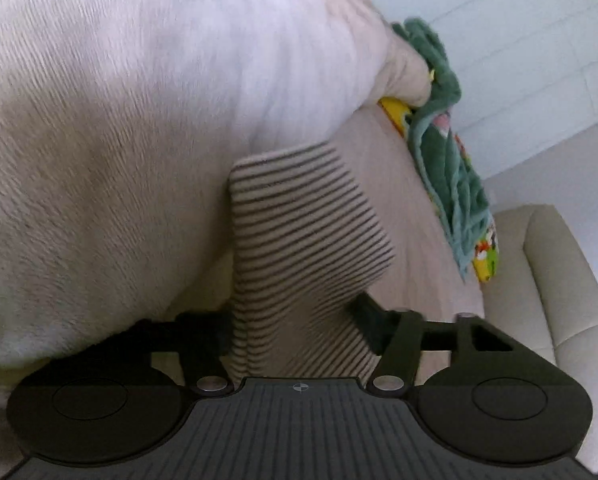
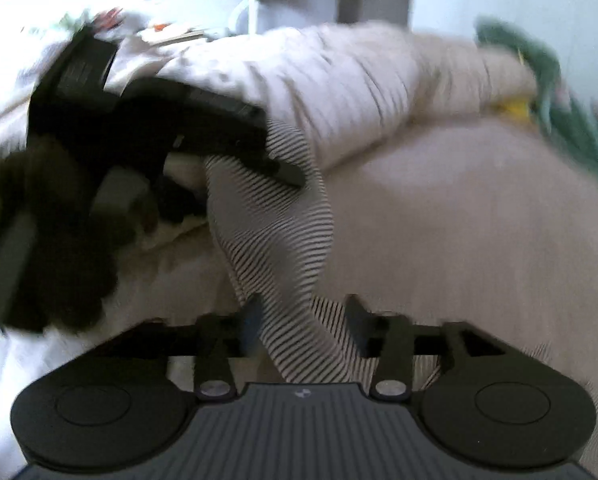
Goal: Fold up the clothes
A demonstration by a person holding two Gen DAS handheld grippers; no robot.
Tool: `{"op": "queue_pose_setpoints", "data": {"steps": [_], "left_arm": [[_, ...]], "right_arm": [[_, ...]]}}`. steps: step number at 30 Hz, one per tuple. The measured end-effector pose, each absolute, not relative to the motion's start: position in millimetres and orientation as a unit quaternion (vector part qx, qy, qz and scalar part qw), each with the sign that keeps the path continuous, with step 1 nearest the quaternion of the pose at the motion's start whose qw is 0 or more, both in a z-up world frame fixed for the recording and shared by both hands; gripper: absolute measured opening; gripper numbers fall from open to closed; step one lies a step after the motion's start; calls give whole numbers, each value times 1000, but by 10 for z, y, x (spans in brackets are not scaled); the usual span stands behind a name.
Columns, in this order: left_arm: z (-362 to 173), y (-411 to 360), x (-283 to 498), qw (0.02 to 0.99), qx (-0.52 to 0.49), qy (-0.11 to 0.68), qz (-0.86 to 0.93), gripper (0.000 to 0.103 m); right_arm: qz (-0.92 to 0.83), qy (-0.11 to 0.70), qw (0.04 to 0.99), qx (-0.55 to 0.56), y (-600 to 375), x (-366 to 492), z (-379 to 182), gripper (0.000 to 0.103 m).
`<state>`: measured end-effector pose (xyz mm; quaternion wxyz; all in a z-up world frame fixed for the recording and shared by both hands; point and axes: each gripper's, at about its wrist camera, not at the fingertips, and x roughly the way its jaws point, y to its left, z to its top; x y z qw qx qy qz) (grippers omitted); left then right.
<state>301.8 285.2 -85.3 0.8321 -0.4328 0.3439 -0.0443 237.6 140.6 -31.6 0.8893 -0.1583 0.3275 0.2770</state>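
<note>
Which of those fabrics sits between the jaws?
The black-and-white striped cloth; the fluffy cream blanket and green patterned quilt lie farther off.

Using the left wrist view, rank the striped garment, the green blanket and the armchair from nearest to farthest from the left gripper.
1. Striped garment: between the left gripper's fingers, running straight ahead.
2. Green blanket: ahead and to the right, along the bed's far edge.
3. Armchair: right side, beyond the bed edge and the blanket.

Left gripper [image 1: 295, 320] angled downward, right gripper [image 2: 303, 320] likewise, fingers partly spread
</note>
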Motion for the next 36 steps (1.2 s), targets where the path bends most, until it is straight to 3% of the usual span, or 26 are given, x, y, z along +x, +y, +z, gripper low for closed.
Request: {"op": "queue_pose_setpoints", "data": {"steps": [2, 4, 7, 8, 11, 12, 13, 18, 21, 26, 29, 31, 33, 34, 36], "left_arm": [[-677, 2847, 3009, 846, -416, 330, -41, 38], [-455, 2826, 2982, 865, -389, 316, -30, 21], [-125, 2851, 2791, 886, -370, 280, 3, 20], [-39, 2866, 2693, 891, -368, 266, 18, 20], [0, 2969, 2295, 889, -372, 259, 64, 33], [-35, 3000, 2187, 884, -378, 266, 71, 52], [-94, 3002, 2122, 878, -383, 278, 75, 61], [-503, 2935, 2166, 844, -401, 353, 46, 72], [-685, 2773, 2475, 845, -399, 356, 7, 83], [-879, 2578, 3002, 856, -357, 374, 16, 83], [-950, 2502, 3166, 857, -337, 387, 42, 68], [-963, 2480, 3185, 858, -325, 394, 52, 36], [-861, 2483, 3143, 860, -320, 394, 53, 17], [-757, 2510, 3049, 864, -320, 385, 50, 13], [-389, 2586, 2804, 888, -317, 329, 57, 10]], "right_arm": [[280, 317, 881, -209, 1575, 2303, -431, 62], [278, 313, 874, -247, 1731, 2267, -554, 63], [273, 320, 868, -263, 1910, 2277, -683, 36], [276, 326, 867, -257, 1941, 2267, -686, 37], [326, 329, 854, -238, 1996, 2112, -667, 47], [342, 322, 848, -246, 2001, 2020, -663, 53], [357, 314, 842, -254, 2005, 1926, -659, 62], [361, 313, 845, -243, 1823, 1748, -539, 63], [340, 321, 856, -219, 1667, 1789, -430, 63], [291, 309, 876, -228, 1673, 1894, -337, 63], [276, 297, 873, -270, 1805, 1933, -503, 61], [275, 291, 866, -300, 1917, 1969, -660, 48], [278, 298, 851, -330, 1988, 2008, -822, 31], [280, 299, 854, -320, 1975, 2016, -792, 23], [279, 295, 867, -289, 1921, 2010, -668, 21]]}}
